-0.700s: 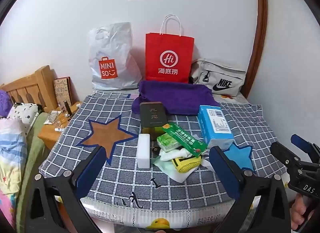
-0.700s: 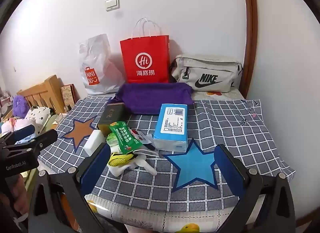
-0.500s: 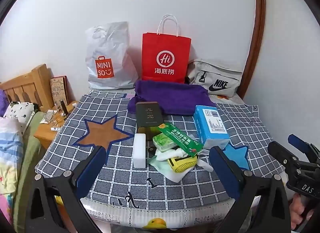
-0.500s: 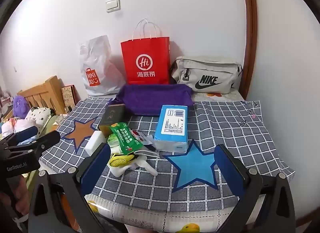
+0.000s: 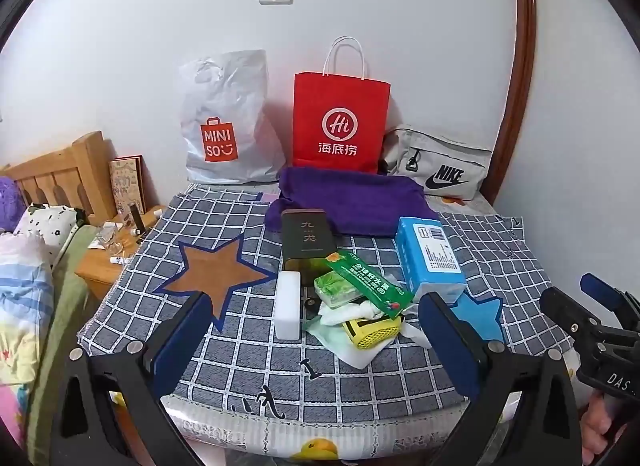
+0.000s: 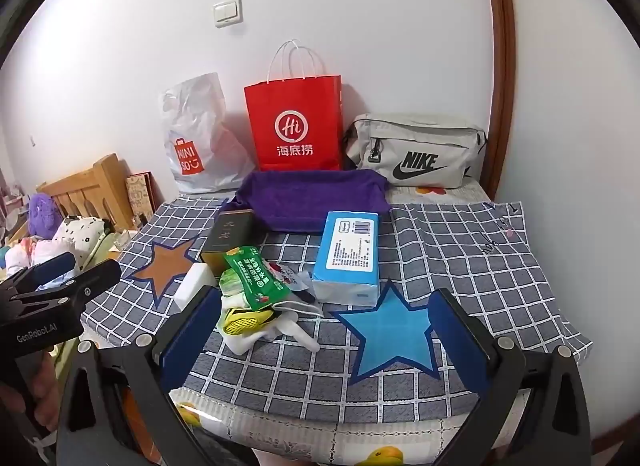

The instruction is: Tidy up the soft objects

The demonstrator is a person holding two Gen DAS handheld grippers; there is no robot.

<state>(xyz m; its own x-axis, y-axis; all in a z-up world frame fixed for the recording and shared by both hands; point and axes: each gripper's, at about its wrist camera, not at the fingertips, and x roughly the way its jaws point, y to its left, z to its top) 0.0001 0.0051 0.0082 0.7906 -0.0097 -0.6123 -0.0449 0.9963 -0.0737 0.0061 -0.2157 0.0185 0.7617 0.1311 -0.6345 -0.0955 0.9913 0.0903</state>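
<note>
A folded purple towel (image 5: 352, 201) (image 6: 312, 201) lies at the back of the checked tablecloth (image 5: 224, 354) (image 6: 480, 266). In front of it is a heap: a blue tissue pack (image 5: 430, 258) (image 6: 348, 258), a dark box (image 5: 306, 240), a white block (image 5: 288, 306), a green snack packet (image 5: 368, 284) (image 6: 254, 278), white cloths (image 5: 348, 312) and a yellow mesh item (image 5: 374, 332) (image 6: 244, 320). My left gripper (image 5: 316, 350) is open and empty, at the near table edge before the heap. My right gripper (image 6: 324, 338) is open and empty, over the blue star patch.
A white MINISO bag (image 5: 224, 121), a red paper bag (image 5: 340, 121) and a grey Nike bag (image 5: 440, 165) stand against the back wall. A wooden bedside table (image 5: 108, 254) and a bed with bedding (image 5: 24, 286) lie to the left.
Both grippers have drifted slightly; the left wrist view has shifted a little leftward and the table looks slightly farther. Nothing on the table has moved.
</note>
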